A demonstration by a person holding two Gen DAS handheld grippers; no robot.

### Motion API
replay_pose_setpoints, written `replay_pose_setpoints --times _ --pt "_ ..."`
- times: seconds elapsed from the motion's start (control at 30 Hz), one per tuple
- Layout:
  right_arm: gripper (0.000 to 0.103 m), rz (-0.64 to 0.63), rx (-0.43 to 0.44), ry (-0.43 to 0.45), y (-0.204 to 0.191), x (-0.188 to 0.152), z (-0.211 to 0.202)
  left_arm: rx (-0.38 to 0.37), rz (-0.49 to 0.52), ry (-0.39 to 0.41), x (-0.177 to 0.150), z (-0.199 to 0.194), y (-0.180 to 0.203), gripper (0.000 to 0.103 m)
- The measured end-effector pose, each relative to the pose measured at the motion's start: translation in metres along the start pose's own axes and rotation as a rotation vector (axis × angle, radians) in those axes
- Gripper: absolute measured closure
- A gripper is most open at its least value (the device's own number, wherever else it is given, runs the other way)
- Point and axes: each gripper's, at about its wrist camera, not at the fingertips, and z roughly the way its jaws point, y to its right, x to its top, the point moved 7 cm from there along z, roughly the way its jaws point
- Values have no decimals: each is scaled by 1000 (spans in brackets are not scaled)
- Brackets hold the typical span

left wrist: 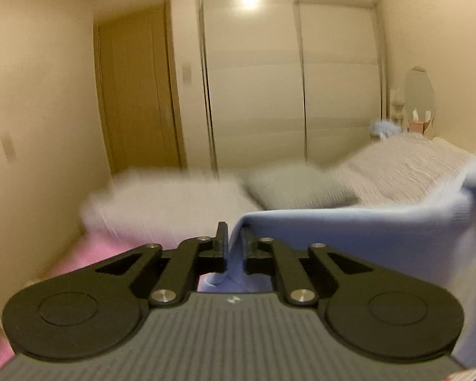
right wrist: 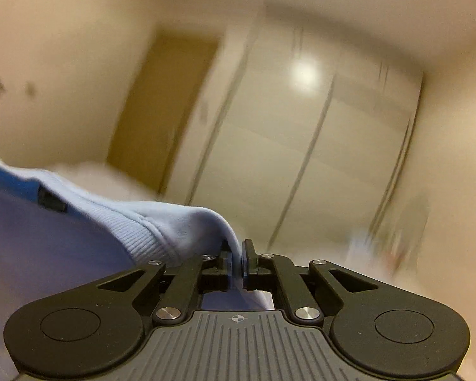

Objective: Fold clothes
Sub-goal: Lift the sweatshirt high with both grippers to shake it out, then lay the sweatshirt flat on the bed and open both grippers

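A bedroom: cream walls, a wooden door (left wrist: 136,95), a white sliding wardrobe (left wrist: 288,89) with a lamp's glare on it, and a bed (left wrist: 161,203) below, pillows (left wrist: 301,187) near its far end and a pink sheet (left wrist: 92,254) along its near side. Both views smeared by motion.

Above the bed, clear of the mattress: a light-blue sweatshirt (left wrist: 349,238), stretched between the two tools. Ribbed hem or cuff band visible in the right wrist view, with a darker blue panel and a small dark tag just left of it.

Left gripper (left wrist: 234,241): fingers nearly together, pinching a thin fold of the blue fabric, which runs off to the right toward the other tool. Right gripper (right wrist: 237,255): fingers pressed together on an edge of the same garment, cloth bunched to the left of it.

Risks from here, as a judgement: only a narrow fold caught on the left, so likely to slip free under a sharp tug or a fast swing. Uneven height between the two grips likely to twist the sweatshirt and lay it skewed on the bed. Hanging cloth below out of view, so possibly folded under itself on landing.
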Motion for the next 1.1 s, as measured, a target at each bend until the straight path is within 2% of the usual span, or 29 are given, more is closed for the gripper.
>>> replay_pose_setpoints --times 0.07,0.1,0.13,0.17,0.2,0.23,0.37,0.6,0.73,0.8,1.1 --pt "87 74 26 -239 3 -27 71 25 -40 -98 -2 59 -18 95" --pt "80 94 36 -322 0 -39 94 19 -30 -124 -3 79 -19 94" --pt "64 111 47 -400 -4 -50 116 18 -19 -131 -3 94 -20 94" --pt "43 136 42 -411 -8 -56 122 30 1 -129 -2 106 -23 94" --pt "34 161 36 -415 -11 -61 126 20 19 -147 -9 113 -24 94" --pt "31 186 30 -419 -15 -67 131 11 36 -164 -16 120 -25 94" --pt "31 330 19 -471 -16 -92 119 -22 69 -279 -70 131 -29 93" --pt "31 559 -6 -626 -2 -157 39 -68 76 -488 -172 118 -18 93" --pt "31 664 8 -731 -2 -205 2 -49 51 -556 -212 88 -12 91" --pt "31 678 1 -780 1 -226 -6 -37 45 -581 -229 69 -7 86" --pt "31 638 88 -893 -5 -312 -47 29 -18 -685 -323 -10 35 84"
